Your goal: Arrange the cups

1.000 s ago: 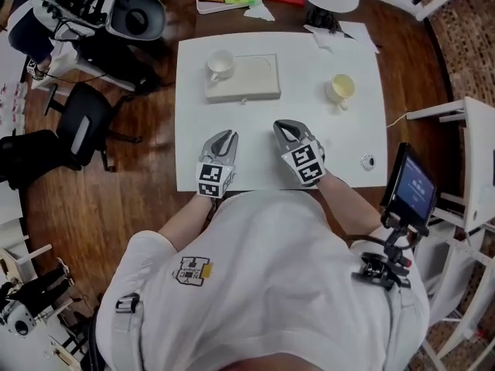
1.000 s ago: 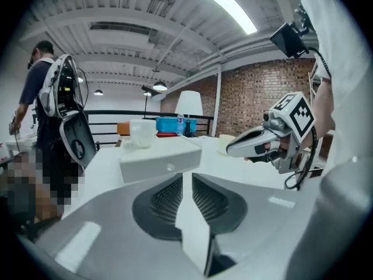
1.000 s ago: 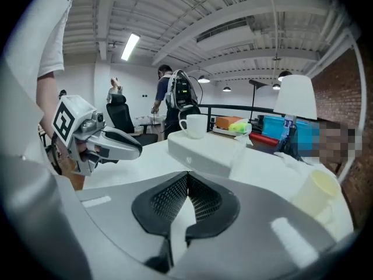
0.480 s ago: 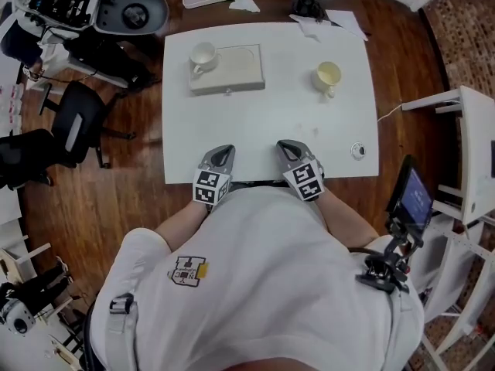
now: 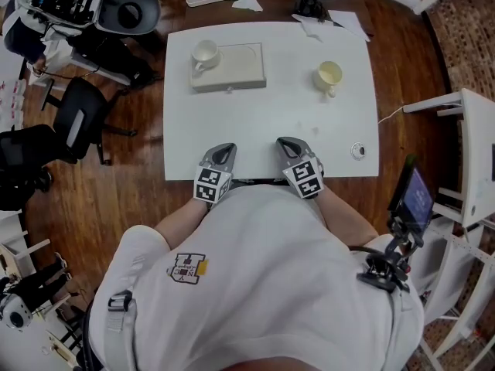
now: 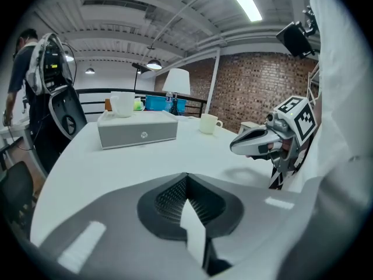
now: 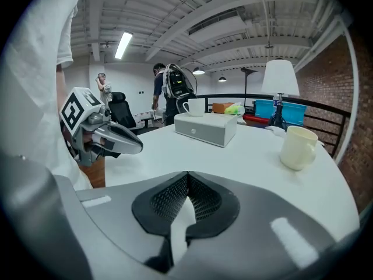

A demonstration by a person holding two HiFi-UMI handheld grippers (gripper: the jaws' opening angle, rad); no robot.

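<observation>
No cup is being handled yet, so the task is judged to be at its very start, w/ both tongs being held low at the near edge of the white table (image 5: 263, 122), close to the person's body. The left gripper (image 5: 223, 150) is being held fully closed w/ nothing between its jaws; the right gripper (image 5: 288, 144) likewise, pads together, empty. The white cup (image 5: 204, 52) is being borne on the left end of the grey box (image 5: 241, 68) at the table's far left, and the cream cup (image 5: 328, 75) is sitting well apart at the far right, handle seemingly toward the near side. Next, prob. one gripper is needing to be opened and reached across the table. The right one is being favoured for the cream cup, its nearer target, w/ jaws being set over rim or handle before any squeeze.
</observation>
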